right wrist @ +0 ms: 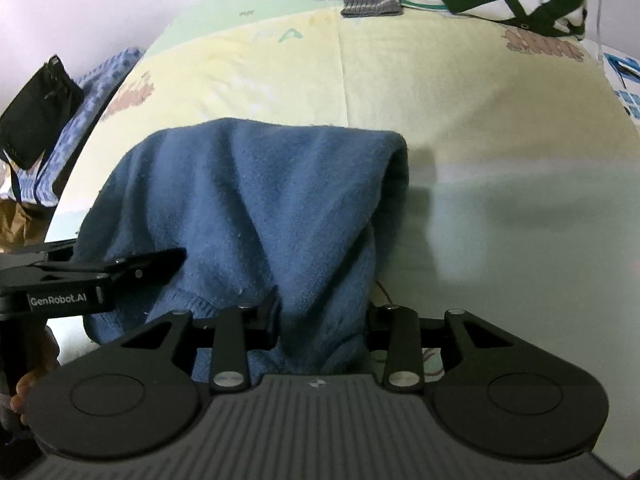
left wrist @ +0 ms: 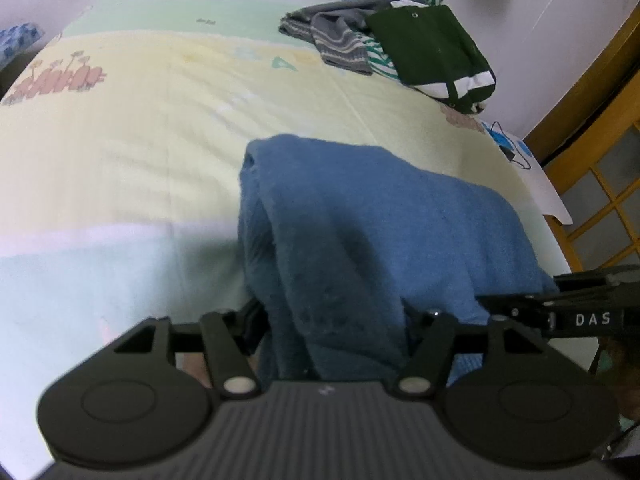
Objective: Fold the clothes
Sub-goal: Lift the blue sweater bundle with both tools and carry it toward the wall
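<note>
A blue knitted sweater (left wrist: 360, 216), soft and slightly fuzzy with a ribbed hem, lies doubled over on a bed (left wrist: 140, 128) and is lifted at its near edge by two black hand-held grippers. In the left wrist view, the left gripper (left wrist: 336, 320) has its jaws closed on a thick bunched fold of the sweater, which fills the gap and hides the fingertips. In the right wrist view, the right gripper (right wrist: 320, 316) likewise has its jaws closed on a hanging fold of the same knit; the fabric covers most of both fingers. Each gripper shows at the side edge of the other's view, just beside the sweater. The bed is covered with one smooth pastel sheet in bands of pale green, yellow and pale blue-green, printed with small pink cartoon figures. At the far right of the bed sits one loose pile of clothes (left wrist: 384, 40): a grey striped knit, a green-and-white striped piece and a dark green garment with white bands; how many items lie in it is hard to tell. A wooden lattice panel (left wrist: 600, 168) is cut off at the right edge.
</note>
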{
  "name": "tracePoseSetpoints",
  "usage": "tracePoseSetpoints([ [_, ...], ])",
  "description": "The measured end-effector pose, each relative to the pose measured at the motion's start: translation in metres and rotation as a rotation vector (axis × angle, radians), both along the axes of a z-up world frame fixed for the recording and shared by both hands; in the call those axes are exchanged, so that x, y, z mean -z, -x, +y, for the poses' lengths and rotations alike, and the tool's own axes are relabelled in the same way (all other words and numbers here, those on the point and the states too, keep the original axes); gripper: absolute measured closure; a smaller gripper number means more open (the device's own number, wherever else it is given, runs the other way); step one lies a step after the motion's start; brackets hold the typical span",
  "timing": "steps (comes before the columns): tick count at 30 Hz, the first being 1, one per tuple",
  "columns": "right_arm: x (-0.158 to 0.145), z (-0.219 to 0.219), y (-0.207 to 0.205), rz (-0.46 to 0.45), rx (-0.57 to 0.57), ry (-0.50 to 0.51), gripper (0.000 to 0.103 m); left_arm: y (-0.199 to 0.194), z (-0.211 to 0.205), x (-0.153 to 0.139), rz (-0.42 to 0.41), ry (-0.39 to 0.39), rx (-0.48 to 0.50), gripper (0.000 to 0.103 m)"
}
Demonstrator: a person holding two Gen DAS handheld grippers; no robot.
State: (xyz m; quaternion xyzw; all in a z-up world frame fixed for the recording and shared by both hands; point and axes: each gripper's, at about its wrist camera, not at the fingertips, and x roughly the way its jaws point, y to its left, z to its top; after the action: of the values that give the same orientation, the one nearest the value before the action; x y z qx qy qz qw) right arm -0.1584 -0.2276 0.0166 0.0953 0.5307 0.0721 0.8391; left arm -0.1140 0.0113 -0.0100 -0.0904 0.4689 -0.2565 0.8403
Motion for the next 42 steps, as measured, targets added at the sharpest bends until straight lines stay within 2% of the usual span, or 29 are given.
tracePoseSetpoints([
  [1, 0.000, -0.002, 0.000, 0.000, -0.005, -0.009, 0.067, 0.000, 0.000, -0.001, 0.004, 0.005, 0.001, 0.050],
  [4, -0.004, -0.014, 0.006, -0.026, -0.006, -0.067, 0.069, 0.003, -0.008, -0.010, -0.015, -0.037, 0.014, 0.059],
  [6, -0.007, -0.017, 0.010, -0.043, -0.008, -0.084, 0.070, 0.006, -0.012, -0.016, -0.027, -0.056, 0.018, 0.062],
  [9, -0.013, -0.018, 0.011, -0.073, -0.029, -0.083, 0.070, 0.004, -0.010, -0.028, -0.031, -0.033, 0.005, 0.064],
  [11, -0.019, -0.017, 0.008, -0.091, -0.043, -0.080, 0.070, 0.001, -0.009, -0.034, -0.040, -0.028, -0.004, 0.064],
  [17, -0.027, -0.009, -0.017, -0.122, -0.085, -0.069, 0.071, -0.015, -0.009, -0.036, -0.050, -0.075, -0.038, 0.065],
  [26, -0.033, 0.015, -0.056, -0.168, -0.139, -0.063, 0.071, -0.045, 0.009, -0.050, -0.109, -0.171, -0.062, 0.065],
  [33, -0.037, 0.039, -0.086, -0.176, -0.134, -0.057, 0.072, -0.083, 0.021, -0.050, -0.082, -0.248, -0.056, 0.064],
  [42, -0.048, 0.068, -0.132, -0.192, -0.123, -0.039, 0.074, -0.129, 0.034, -0.059, -0.112, -0.294, -0.035, 0.065],
])
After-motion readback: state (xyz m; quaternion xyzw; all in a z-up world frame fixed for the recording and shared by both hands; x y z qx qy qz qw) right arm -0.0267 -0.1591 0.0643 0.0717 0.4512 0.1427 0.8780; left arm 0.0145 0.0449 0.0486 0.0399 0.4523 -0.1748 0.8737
